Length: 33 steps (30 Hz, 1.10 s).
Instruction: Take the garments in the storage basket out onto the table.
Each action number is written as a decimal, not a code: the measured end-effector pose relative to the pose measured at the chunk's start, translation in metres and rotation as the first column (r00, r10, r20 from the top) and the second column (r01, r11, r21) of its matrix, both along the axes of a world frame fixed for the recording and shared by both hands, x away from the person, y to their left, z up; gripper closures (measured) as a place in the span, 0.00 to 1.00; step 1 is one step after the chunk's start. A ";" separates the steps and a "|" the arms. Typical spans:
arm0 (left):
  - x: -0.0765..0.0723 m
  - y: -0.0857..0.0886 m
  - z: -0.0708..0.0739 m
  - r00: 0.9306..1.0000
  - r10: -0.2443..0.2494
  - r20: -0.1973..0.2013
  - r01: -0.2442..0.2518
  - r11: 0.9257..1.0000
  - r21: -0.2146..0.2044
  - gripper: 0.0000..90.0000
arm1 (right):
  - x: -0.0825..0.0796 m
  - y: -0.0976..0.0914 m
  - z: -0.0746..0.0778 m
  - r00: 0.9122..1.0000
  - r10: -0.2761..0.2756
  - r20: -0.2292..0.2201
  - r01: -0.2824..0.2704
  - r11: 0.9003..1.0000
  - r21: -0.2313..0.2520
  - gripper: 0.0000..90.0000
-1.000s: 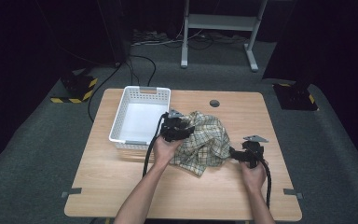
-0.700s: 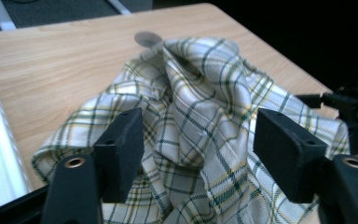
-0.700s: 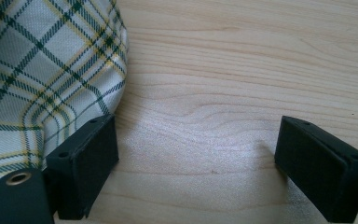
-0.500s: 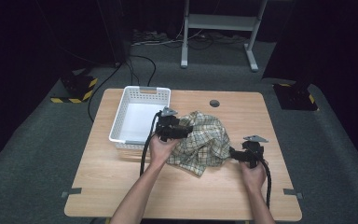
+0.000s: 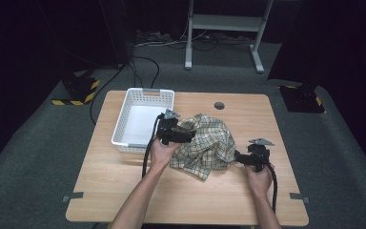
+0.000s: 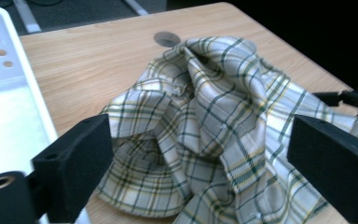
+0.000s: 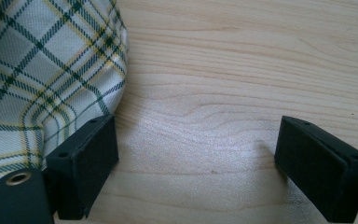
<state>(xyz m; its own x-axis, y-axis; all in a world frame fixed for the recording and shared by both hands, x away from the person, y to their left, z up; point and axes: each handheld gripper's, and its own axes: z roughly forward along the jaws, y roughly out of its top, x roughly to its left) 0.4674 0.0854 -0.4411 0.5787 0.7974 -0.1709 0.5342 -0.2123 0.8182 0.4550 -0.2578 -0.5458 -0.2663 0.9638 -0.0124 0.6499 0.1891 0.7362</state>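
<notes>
A crumpled plaid cloth (image 5: 206,145) lies heaped near the middle of the wooden table (image 5: 124,191), just right of the white basket (image 5: 124,125) and in front of the round hole (image 5: 219,105) in the tabletop. The left gripper (image 5: 183,137) hangs over the cloth's basket-side edge with its jaws spread wide around the folds, holding nothing. The right gripper (image 5: 240,157) sits low at the cloth's opposite edge, jaws wide apart over bare wood, one jaw just beside the fabric.
</notes>
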 end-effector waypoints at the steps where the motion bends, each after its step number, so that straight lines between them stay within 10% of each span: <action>1: -0.001 0.000 0.001 1.000 -0.003 0.001 0.003 1.000 -0.002 0.07 | 0.000 0.000 0.000 1.000 0.000 0.000 0.000 1.000 0.000 0.14; 33: -0.022 0.030 0.024 0.996 0.061 0.070 -0.059 0.998 -0.037 0.05 | 0.000 0.000 0.000 1.000 0.000 0.000 0.000 1.000 0.000 0.14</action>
